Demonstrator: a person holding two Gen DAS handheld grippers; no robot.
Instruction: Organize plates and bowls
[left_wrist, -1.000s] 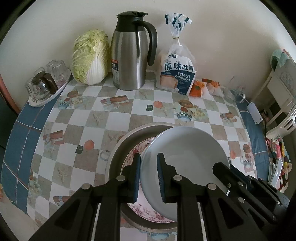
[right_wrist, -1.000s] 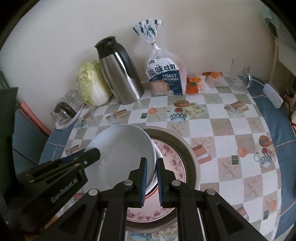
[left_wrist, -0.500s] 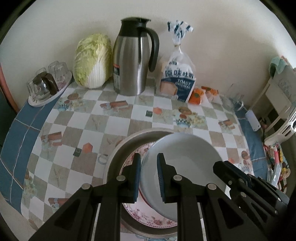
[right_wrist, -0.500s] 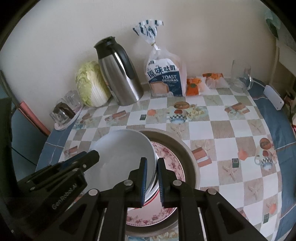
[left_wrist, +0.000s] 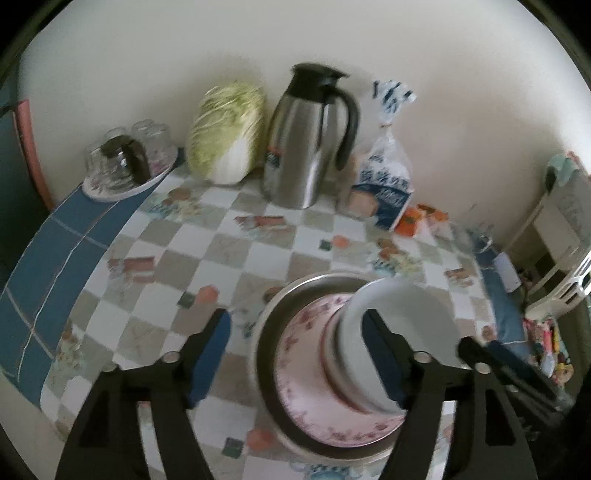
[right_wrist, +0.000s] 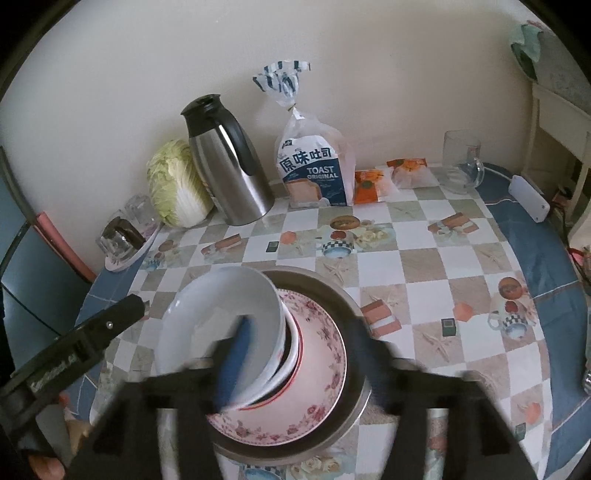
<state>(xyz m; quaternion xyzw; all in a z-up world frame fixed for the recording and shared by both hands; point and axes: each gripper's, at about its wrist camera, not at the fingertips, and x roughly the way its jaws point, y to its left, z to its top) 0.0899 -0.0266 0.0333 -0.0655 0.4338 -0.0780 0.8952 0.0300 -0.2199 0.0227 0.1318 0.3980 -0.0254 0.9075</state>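
Your left hand-held gripper (left_wrist: 295, 345) and right hand-held gripper (right_wrist: 295, 350) are both opening, gripping nothing; white ceramic bowl (right_wrist: 221, 321) sits tilted on stacked bowls atop pink floral plate (right_wrist: 317, 384) in round metal basin (right_wrist: 343, 306) on the checked table (right_wrist: 424, 258); each gripper has one pad inside bowl's rim.

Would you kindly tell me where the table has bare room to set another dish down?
Bare cloth lies between the metal basin and the bread bag, and right of the basin. The back edge by the wall is crowded.
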